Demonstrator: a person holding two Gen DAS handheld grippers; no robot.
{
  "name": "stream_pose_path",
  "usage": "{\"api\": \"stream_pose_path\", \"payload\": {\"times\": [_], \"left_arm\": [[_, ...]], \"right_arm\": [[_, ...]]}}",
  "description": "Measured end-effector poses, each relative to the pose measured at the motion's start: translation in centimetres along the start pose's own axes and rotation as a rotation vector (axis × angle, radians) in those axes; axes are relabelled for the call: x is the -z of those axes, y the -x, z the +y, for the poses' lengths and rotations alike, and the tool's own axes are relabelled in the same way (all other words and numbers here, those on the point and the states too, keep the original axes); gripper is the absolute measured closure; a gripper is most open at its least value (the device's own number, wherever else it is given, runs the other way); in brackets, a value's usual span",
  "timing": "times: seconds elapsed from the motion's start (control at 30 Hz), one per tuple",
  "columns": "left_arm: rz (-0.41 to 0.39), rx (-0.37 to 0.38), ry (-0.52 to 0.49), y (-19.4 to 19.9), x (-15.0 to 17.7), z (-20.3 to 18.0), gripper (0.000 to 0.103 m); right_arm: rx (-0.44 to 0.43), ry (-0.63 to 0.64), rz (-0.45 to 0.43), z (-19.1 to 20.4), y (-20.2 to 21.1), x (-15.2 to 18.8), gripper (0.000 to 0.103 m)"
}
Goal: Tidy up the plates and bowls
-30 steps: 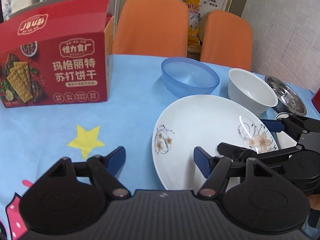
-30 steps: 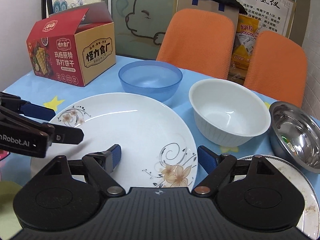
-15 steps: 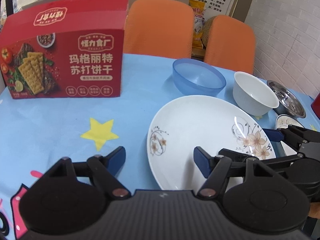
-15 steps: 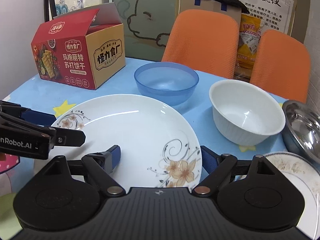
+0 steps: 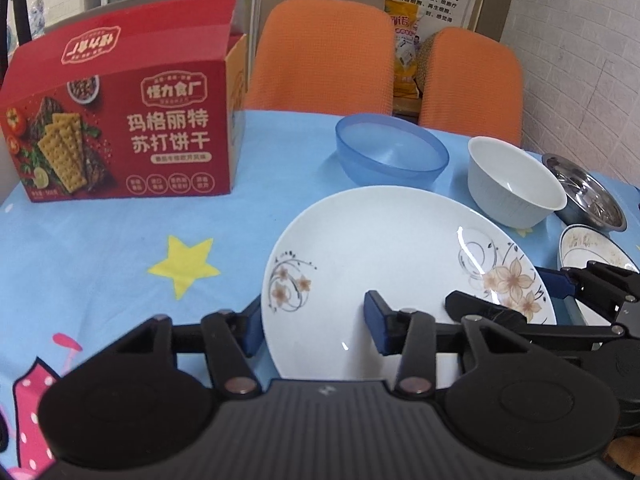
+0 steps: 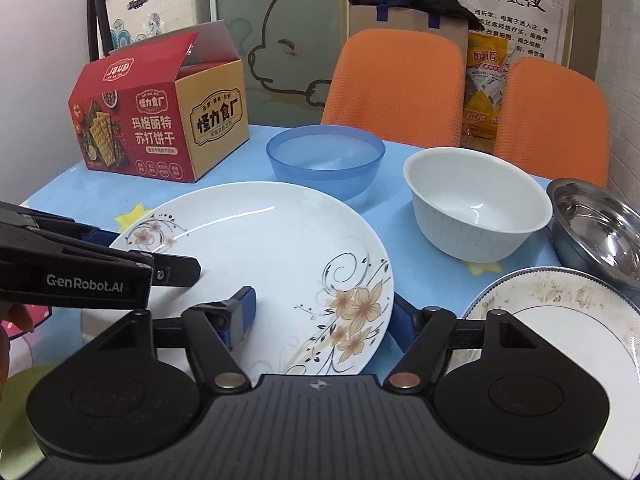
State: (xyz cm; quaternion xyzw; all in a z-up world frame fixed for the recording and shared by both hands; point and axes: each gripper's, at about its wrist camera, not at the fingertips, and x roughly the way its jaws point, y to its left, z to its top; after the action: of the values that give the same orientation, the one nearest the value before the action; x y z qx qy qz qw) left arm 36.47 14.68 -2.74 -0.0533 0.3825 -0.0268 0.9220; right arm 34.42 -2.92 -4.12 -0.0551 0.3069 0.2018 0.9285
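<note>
Left wrist view: the left gripper [image 5: 314, 322] straddles the 7 o'clock rim of the flowered plate [image 5: 384, 248]. Its jaws are closing, one pad outside the rim and one over the plate face; the pads do not appear to press yet, though the rim contact is partly hidden. Right wrist view: the right gripper [image 6: 324, 320] straddles the plate's 5 o'clock rim, jaws wide, not clamped. The plate lies flat on the tabletop [image 5: 120, 232], at its near centre. A blue bowl [image 6: 325, 162] stands at the plate's 12 o'clock, a white bowl [image 6: 476, 208] at 2 o'clock, a steel bowl [image 6: 592, 224] at 3 o'clock, and a soiled plate [image 6: 560, 312] at 4 o'clock. A red cracker box [image 5: 120, 124] stands at 10 o'clock. Step in hand, as judged: securing the flowered plate for a two-handed lift. The next move calls for both jaws to close fully on the rim, then a level lift toward the soiled plate for stacking.
</note>
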Motion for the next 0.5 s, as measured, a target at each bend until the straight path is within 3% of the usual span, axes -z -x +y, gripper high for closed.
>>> {"api": "stream_pose_path", "payload": {"times": [0.5], "left_arm": [[-0.047, -0.008, -0.001, 2.8, -1.1, 0.0, 0.066]], "right_arm": [[-0.01, -0.04, -0.053, 0.2, 1.9, -1.2, 0.001]]}}
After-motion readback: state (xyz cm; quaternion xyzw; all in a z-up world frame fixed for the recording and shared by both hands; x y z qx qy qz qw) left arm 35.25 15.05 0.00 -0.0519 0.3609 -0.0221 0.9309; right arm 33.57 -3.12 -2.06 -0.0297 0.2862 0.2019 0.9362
